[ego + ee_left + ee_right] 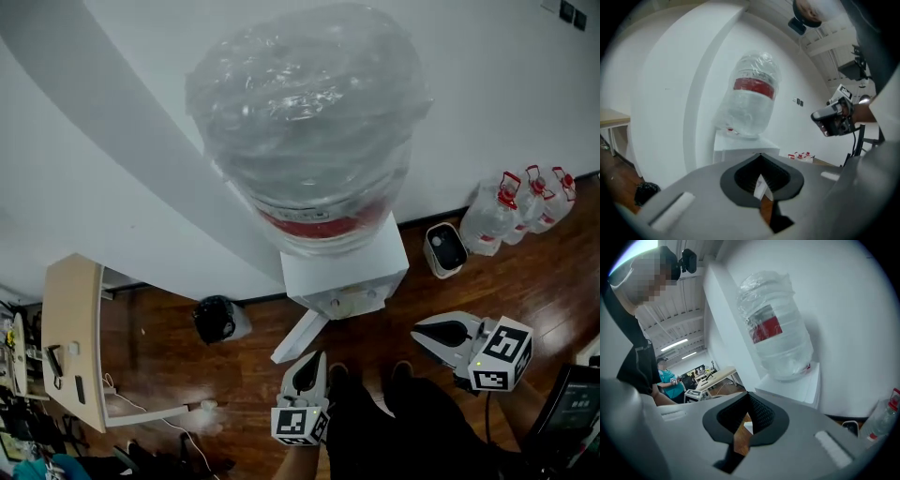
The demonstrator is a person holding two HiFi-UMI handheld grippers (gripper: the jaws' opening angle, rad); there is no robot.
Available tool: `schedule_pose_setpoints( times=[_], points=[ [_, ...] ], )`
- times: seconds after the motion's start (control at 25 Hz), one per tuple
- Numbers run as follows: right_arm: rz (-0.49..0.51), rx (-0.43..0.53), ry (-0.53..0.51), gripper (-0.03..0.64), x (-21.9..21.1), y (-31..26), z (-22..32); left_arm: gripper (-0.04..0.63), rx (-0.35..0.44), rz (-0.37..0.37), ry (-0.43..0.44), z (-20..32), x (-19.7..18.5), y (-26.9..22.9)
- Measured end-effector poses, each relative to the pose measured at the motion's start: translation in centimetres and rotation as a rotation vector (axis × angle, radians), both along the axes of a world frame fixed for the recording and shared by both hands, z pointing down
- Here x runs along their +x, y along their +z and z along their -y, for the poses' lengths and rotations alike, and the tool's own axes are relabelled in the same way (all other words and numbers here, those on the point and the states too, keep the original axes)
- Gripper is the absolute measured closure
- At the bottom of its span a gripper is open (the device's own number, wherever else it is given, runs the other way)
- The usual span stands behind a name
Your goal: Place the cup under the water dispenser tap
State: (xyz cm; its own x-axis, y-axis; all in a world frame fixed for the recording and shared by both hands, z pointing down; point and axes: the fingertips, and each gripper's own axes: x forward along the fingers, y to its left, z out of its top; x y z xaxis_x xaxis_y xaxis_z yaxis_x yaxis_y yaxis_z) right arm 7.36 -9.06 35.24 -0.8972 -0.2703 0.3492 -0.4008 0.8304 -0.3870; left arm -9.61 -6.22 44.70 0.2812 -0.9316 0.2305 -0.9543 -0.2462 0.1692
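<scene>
The water dispenser (347,272) is a white box against the wall, topped by a big clear bottle (305,122) with a red label. Its taps (352,302) face me. No cup shows in any view. My left gripper (317,358) hovers low in front of the dispenser, jaw tips together, nothing between them. My right gripper (417,330) is to its right, pointing left, also closed and empty. The left gripper view looks over the left gripper (761,157) at the bottle (750,96). The right gripper view looks over the right gripper (749,394) at the bottle (776,331).
A black bag (217,319) lies left of the dispenser and a white board (300,336) leans at its foot. A small white appliance (444,249) and several water jugs (520,206) stand at the right wall. A desk (70,337) is far left. My dark-clad legs (394,422) are below.
</scene>
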Motion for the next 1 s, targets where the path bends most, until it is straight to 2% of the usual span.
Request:
schedule_pose_setpoints(
  times=[0.24, 0.48, 0.64, 0.88, 1.0],
  points=[
    [0.091, 0.013, 0.051, 0.617, -1.1, -2.7, -1.0, 0.502, 0.028, -0.002, 0.080, -1.0, -0.1, -7.0],
    [0.119, 0.063, 0.127, 0.617, -2.5, -4.7, 0.0, 0.535, 0.093, -0.028, 0.176, -0.3, -1.0, -12.8],
    [0.121, 0.084, 0.211, 0.617, -2.3, -5.3, 0.7, 0.572, 0.110, -0.081, 0.261, 0.6, -0.7, -14.4],
    [0.116, 0.102, 0.279, 0.617, -3.0, -6.0, 0.4, 0.595, 0.164, -0.065, 0.372, 0.4, -0.3, -15.7],
    [0.102, 0.105, 0.292, 0.617, -3.1, -5.9, 0.5, 0.595, 0.164, -0.092, 0.411, 0.6, -0.4, -15.9]
  ],
)
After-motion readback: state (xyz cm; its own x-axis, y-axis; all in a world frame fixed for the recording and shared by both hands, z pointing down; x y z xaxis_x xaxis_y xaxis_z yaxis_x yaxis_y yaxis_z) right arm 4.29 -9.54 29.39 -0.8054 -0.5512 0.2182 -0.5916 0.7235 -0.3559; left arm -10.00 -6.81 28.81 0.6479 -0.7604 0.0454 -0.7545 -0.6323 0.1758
